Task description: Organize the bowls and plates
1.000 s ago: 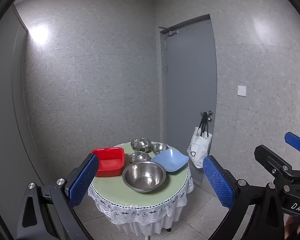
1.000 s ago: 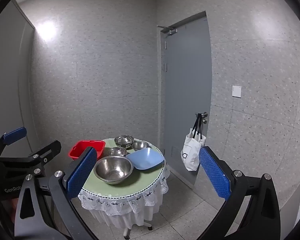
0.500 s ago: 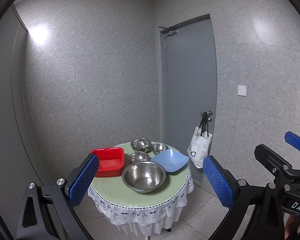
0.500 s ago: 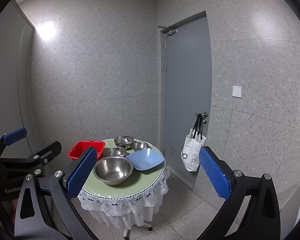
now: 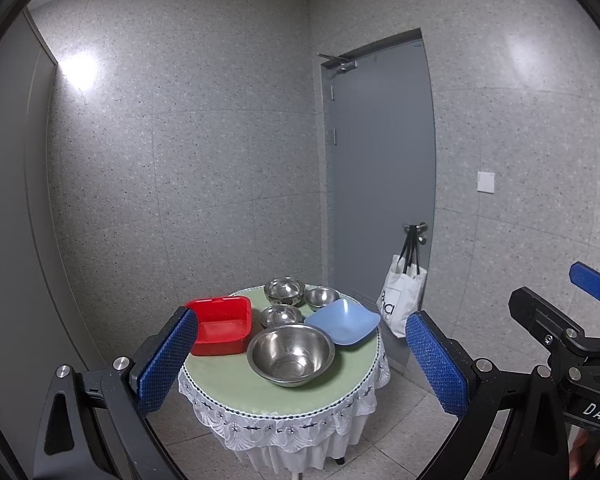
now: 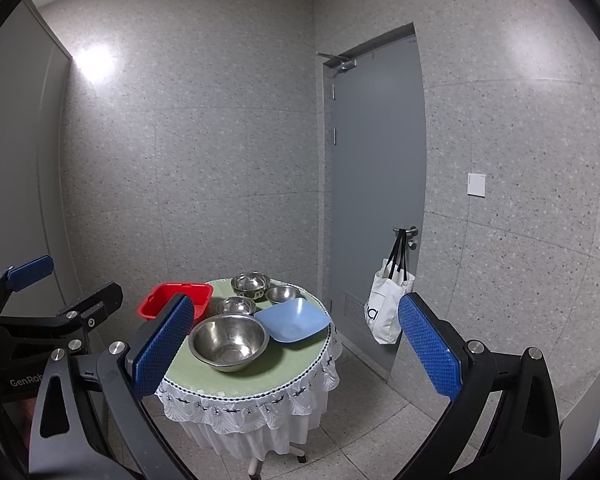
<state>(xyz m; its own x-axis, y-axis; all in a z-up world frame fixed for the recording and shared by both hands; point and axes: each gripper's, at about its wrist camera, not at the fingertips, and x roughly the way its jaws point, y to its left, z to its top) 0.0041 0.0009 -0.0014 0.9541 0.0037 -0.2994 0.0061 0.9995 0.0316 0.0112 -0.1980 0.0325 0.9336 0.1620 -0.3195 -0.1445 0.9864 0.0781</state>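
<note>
A small round table [image 5: 331, 394] [image 6: 204, 378] with a green top and white lace skirt carries the dishes. A large steel bowl [image 5: 291, 355] [image 6: 229, 343] sits at the front. Behind it are a small steel bowl [image 5: 281, 315] [image 6: 236, 305], a stack of steel bowls [image 5: 284, 290] [image 6: 250, 283] and another small bowl [image 5: 321, 297] [image 6: 283, 293]. A red tub [image 5: 222, 325] [image 6: 168, 299] is on the left, a blue square plate [image 5: 342, 321] [image 6: 294, 320] on the right. My left gripper [image 5: 300, 364] and right gripper [image 6: 296, 354] are both open, empty and well short of the table.
A grey door [image 5: 379, 184] [image 6: 375, 184] stands behind the table on the right, with a white tote bag [image 5: 401, 294] [image 6: 385, 304] hanging from its handle. Speckled walls close the corner. Tiled floor surrounds the table. A white wall switch [image 6: 476, 185] is right of the door.
</note>
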